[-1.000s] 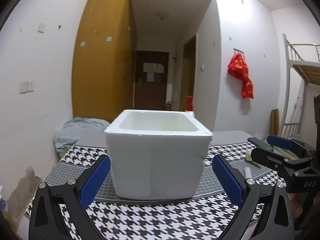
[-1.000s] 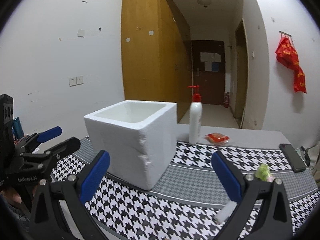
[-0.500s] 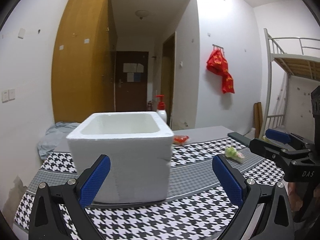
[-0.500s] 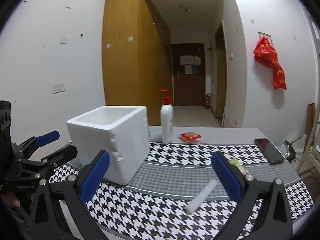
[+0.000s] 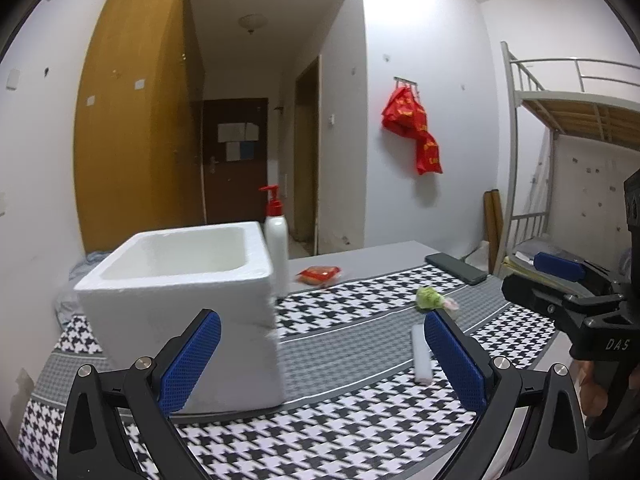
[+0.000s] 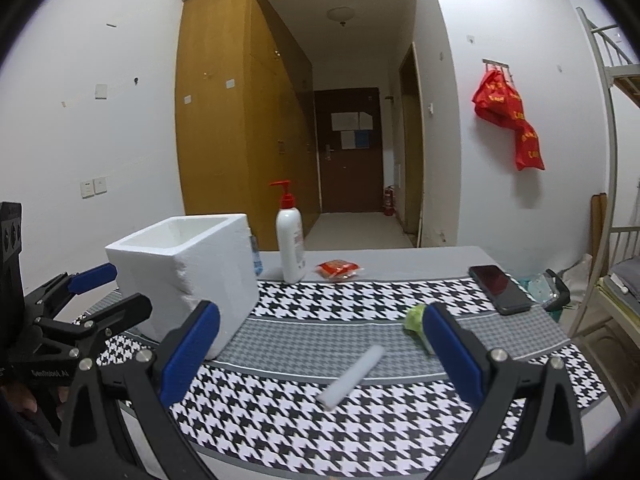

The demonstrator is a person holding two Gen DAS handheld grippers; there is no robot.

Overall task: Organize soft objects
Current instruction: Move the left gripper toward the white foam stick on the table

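One white foam stick (image 6: 352, 377) lying between the spread jaws of the empty right claw (image 6: 322, 360); left claw (image 5: 322, 364) likewise apart; one white foam box (image 5: 184, 304); one green soft lump (image 6: 414, 317).

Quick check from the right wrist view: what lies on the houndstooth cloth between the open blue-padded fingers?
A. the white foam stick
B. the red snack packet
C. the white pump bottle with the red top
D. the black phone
A: the white foam stick lies diagonally on the houndstooth cloth between the spread fingers of the right gripper; the packet, phone and bottle sit farther back.
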